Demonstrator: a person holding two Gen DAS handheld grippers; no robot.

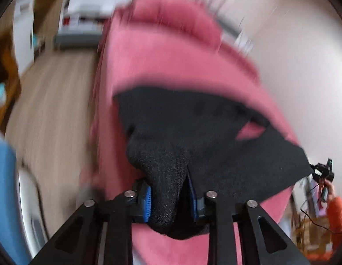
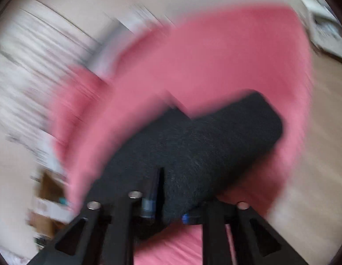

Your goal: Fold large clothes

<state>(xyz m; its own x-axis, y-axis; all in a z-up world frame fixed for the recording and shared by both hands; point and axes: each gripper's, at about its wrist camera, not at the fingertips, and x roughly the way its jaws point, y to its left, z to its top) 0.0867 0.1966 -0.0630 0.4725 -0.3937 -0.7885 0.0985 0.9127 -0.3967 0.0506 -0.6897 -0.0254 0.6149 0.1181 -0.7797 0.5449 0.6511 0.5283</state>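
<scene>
A black knitted garment (image 1: 193, 132) hangs lifted over a pink cover (image 1: 171, 55). My left gripper (image 1: 168, 190) is shut on a bunched fold of it, and the blue pads (image 1: 147, 201) press the cloth from both sides. The garment's far corner stretches right to my right gripper (image 1: 321, 170), held by a hand in an orange sleeve (image 1: 336, 212). In the blurred right wrist view, the right gripper (image 2: 168, 207) is shut on an edge of the same black garment (image 2: 204, 143), which runs up and right above the pink cover (image 2: 215, 55).
A light wooden floor (image 1: 49, 110) lies left of the pink cover. Something blue (image 1: 3, 198) sits at the left edge. A pale wall (image 1: 303, 66) is on the right. A brown cardboard box (image 2: 49, 187) shows low at the left in the right wrist view.
</scene>
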